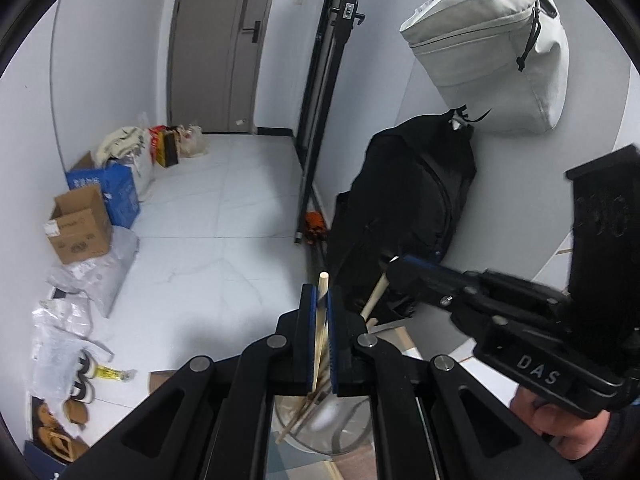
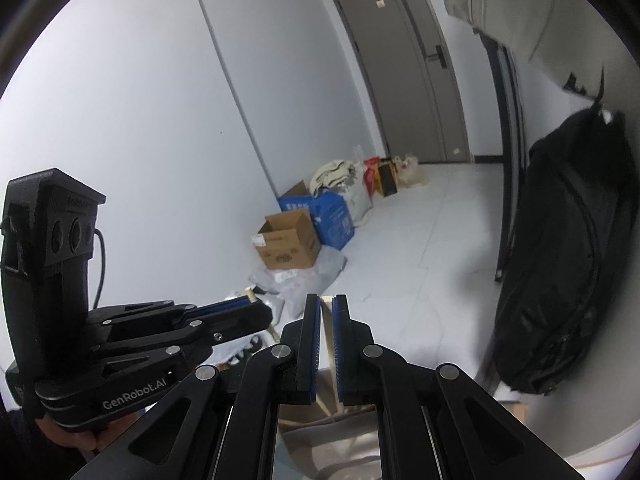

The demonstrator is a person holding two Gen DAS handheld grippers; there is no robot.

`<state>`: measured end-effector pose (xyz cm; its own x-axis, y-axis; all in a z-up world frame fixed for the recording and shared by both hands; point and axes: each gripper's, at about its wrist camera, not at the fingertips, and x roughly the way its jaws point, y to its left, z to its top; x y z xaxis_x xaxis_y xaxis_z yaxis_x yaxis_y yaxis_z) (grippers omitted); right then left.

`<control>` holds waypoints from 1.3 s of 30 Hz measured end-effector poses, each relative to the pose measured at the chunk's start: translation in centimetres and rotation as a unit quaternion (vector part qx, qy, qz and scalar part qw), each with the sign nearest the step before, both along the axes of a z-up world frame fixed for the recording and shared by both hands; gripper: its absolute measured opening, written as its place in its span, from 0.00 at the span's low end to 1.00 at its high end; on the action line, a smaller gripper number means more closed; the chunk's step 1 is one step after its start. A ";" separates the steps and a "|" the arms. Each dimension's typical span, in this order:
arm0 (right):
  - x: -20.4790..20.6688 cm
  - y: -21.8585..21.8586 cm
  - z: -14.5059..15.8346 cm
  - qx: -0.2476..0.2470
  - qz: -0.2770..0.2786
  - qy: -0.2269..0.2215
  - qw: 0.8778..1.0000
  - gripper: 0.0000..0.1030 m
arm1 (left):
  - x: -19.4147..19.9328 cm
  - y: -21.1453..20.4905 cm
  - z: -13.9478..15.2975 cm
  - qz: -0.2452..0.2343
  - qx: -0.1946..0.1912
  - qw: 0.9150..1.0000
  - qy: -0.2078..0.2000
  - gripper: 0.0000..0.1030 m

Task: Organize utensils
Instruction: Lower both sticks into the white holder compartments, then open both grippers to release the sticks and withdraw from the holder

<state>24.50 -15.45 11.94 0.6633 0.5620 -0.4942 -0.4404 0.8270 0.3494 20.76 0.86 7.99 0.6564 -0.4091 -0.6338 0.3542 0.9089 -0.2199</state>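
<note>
My left gripper [image 1: 320, 304] clamps a wooden stick [image 1: 322, 284] over a clear container [image 1: 352, 428]; only the left view shows the right gripper [image 1: 394, 266] pinching another stick [image 1: 374, 298]

my left gripper [image 1: 323, 300] is clamped on a pale wooden stick [image 1: 321, 320] that pokes up past the blue pads. below it i see a clear container [image 1: 352, 424] with more sticks inside. my right gripper [image 1: 394, 266] pinches another stick [image 1: 374, 298] beside a black backpack [image 1: 408, 200].
</note>
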 end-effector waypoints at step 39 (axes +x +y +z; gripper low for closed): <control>-5.6 -4.5 0.1 0.061 -0.038 0.023 0.997 0.45 | -5.6 0.0 0.8 0.078 0.023 0.996 -0.029 0.51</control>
<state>18.86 -19.95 11.99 0.6847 0.5680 -0.4566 -0.3589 0.8081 0.4670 15.12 0.86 8.77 0.7457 -0.2708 -0.6088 0.2188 0.9625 -0.1602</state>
